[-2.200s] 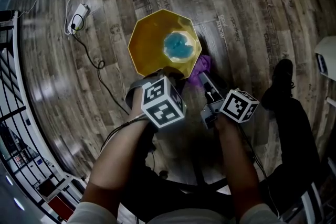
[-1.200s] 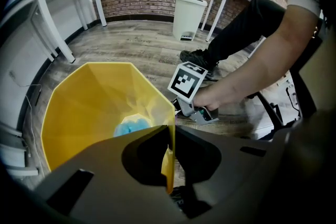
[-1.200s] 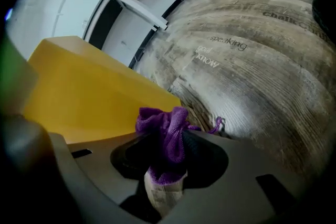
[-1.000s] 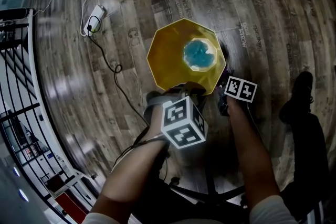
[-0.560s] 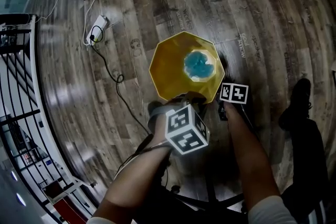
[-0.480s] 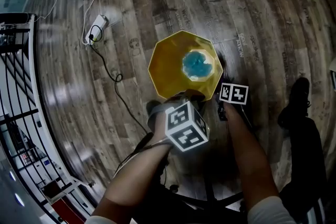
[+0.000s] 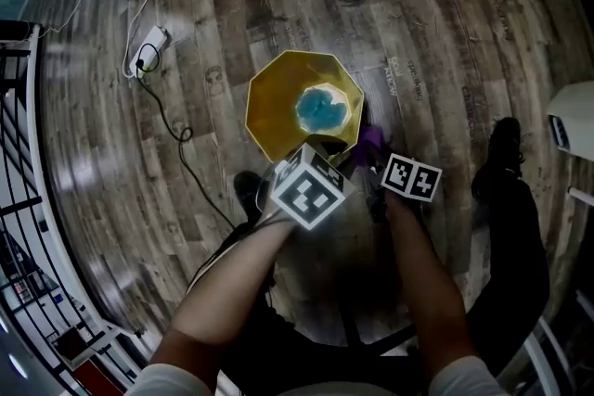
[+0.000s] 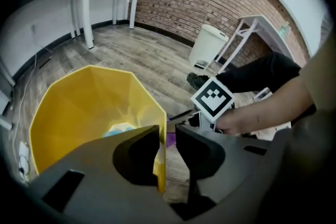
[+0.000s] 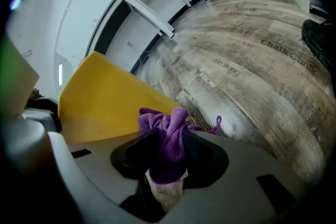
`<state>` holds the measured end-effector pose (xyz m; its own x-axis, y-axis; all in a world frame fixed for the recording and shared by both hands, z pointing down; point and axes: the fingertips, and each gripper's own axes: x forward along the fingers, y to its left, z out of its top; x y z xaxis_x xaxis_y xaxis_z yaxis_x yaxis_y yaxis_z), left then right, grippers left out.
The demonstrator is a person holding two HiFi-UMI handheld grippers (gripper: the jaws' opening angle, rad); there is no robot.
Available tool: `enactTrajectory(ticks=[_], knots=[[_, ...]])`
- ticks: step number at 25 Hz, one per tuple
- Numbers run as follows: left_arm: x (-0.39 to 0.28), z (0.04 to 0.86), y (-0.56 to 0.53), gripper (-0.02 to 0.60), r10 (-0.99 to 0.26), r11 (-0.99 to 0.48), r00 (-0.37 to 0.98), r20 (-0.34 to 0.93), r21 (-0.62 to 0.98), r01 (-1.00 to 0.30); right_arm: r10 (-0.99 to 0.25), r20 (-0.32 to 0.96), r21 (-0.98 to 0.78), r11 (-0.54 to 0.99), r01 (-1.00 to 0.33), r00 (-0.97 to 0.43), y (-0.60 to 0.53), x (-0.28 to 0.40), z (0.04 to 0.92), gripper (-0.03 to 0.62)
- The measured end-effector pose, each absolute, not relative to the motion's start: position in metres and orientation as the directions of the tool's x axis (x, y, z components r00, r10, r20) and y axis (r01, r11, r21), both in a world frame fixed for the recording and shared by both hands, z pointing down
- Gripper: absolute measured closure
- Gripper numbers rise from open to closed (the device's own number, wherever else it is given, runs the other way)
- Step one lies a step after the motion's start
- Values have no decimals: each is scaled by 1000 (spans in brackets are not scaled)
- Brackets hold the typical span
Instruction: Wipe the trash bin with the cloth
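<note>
My right tongs (image 9: 169,145) are clamped on the bunched purple cloth (image 9: 164,131), beside the yellow faceted plastic trash bin (image 7: 278,102) on the floor. My left tongs (image 8: 167,138) have just been opening, with the bin's wall loose between them. I judge I'm between wiping strokes; next I should re-steady the bin and press the cloth to it.

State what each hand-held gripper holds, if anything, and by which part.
The right hand-held gripper clamps the purple cloth by a bunched fold. The left hand-held gripper holds nothing: its jaws have just been opening, the trash bin's rim between them.
</note>
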<state>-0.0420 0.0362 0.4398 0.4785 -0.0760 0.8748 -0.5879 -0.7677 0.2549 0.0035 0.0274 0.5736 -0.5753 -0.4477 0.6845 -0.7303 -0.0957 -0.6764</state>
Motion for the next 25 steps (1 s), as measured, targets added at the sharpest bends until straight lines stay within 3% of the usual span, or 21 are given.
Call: enactTrajectory(ticks=[3,8,15,18,25], knots=[[-51,425,43,467,-83,-867,468,880,168,-469,-492,653,-699,-98,-708,-576,27,7,546,450],[-83,428,71,453,-20,-958,351,936,82,-273,-547,602,-744,-121,-657,-581,33,12,517,450],[-104,453,70,457,-20,-953,276,961,66,-297,-622,459,-855,-117,-505,-634,40,2,479,450],[-105,457,72,509,1,-947,287,958,94,-308,-663,367,-898,-68,-436,-653,39,-3,452,450],[-92,456,75,537,32,-959,318,948,119,-257,-679,282,-929,-16,-371,-677,42,-13,431,450]])
